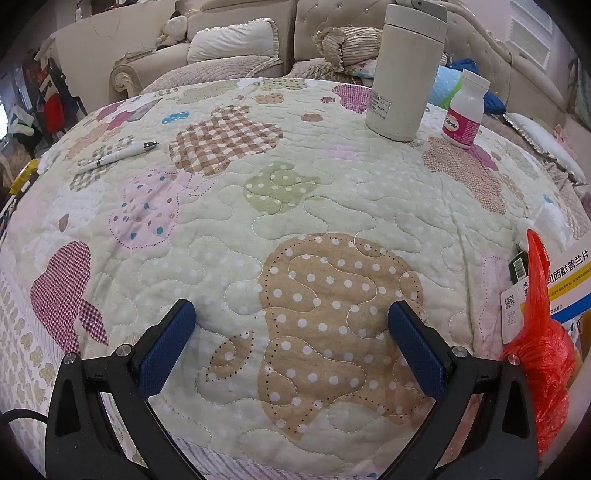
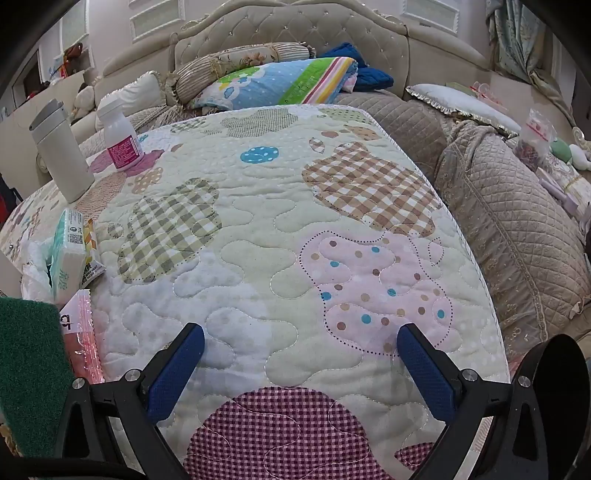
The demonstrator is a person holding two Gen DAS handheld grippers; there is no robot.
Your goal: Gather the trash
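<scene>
Blue-padded left gripper (image 1: pixel 291 314) spread wide, holding nothing, over the patchwork quilted cover (image 1: pixel 229 236). Crumpled red plastic bag (image 1: pixel 541 354) just right of its right finger. Right gripper (image 2: pixel 301 339) also wide, unloaded; pink zip-seal plastic pouch (image 2: pixel 79 339) left of its left finger.

A home living room. A quilted patchwork cover (image 2: pixel 280 236) drapes the surface; a tufted beige sofa (image 2: pixel 295 33) with pillows (image 2: pixel 280 83) runs along its far edge, and a thermos (image 1: pixel 404 70) and pill bottle (image 1: pixel 466 110) stand near its far corner.
</scene>
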